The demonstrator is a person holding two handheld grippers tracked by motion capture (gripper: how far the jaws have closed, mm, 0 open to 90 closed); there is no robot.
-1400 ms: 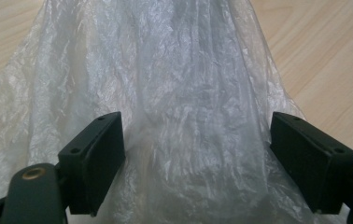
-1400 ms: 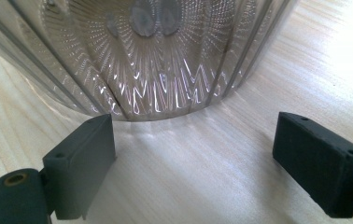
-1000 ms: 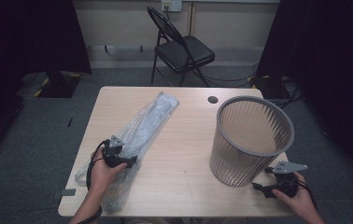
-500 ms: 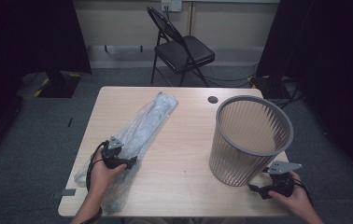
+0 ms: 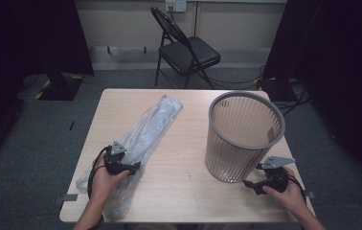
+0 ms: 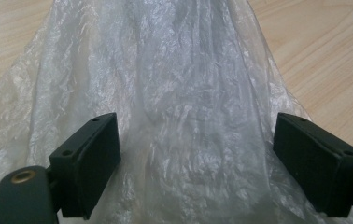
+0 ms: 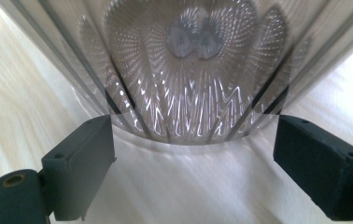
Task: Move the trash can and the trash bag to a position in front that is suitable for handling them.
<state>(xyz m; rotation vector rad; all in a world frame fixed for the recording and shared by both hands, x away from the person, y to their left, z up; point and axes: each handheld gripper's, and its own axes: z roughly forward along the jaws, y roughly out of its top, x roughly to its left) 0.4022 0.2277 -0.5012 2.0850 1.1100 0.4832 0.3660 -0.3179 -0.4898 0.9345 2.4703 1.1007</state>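
Right gripper (image 5: 252,186) moved nearer bin (image 5: 244,136); left gripper (image 5: 133,167) over bag (image 5: 145,132).

One bag (image 5: 141,139) and one bin (image 5: 242,139) sit on one counter (image 5: 184,191); one chair (image 5: 186,48) stands behind, and two tools: left (image 5: 133,167), right (image 5: 248,184).

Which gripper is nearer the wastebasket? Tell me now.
Right. The right gripper sits just off the wastebasket base, jaws open and pointed at it. The left gripper is across the table, open over the clear plastic bag.
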